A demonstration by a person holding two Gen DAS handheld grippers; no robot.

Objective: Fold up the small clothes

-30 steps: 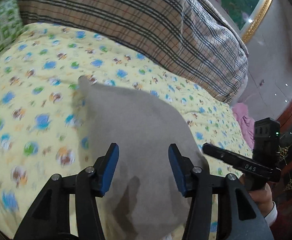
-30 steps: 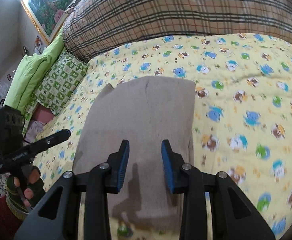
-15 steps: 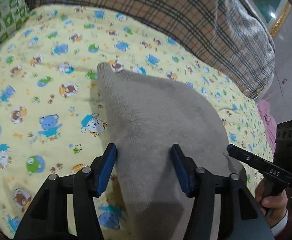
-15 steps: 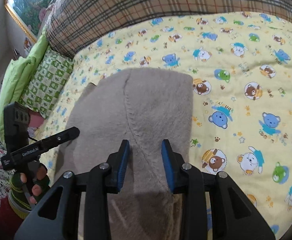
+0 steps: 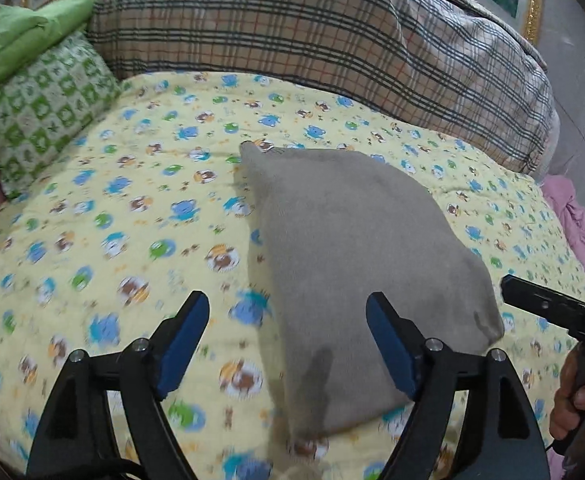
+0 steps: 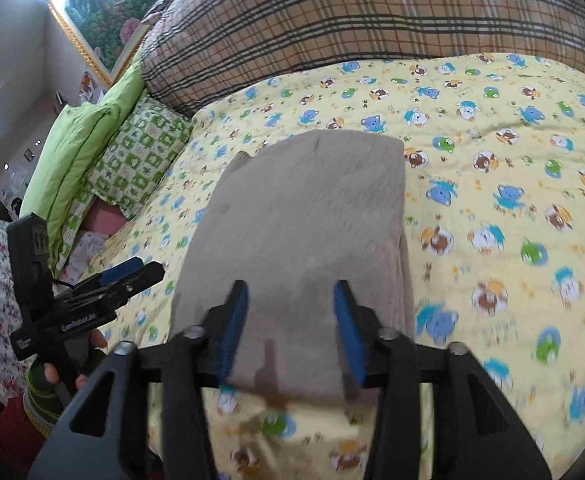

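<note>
Folded grey knit garment point(image 5: 356, 248) is being left lying flat on the yellow bear-print bedsheet point(image 5: 124, 216) while both hand-held grippers, left point(image 5: 288, 344) and right point(image 6: 292, 328), are being opened, gripping nothing, and should be drawn away without snagging.

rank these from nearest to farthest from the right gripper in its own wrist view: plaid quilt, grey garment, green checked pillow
From the right gripper, jaws opening with nothing pressed between the pads:
1. grey garment: directly ahead, its near edge just under the fingers.
2. green checked pillow: off to the left, at the bed's edge.
3. plaid quilt: piled along the far end of the yellow bear-print sheet.
</note>
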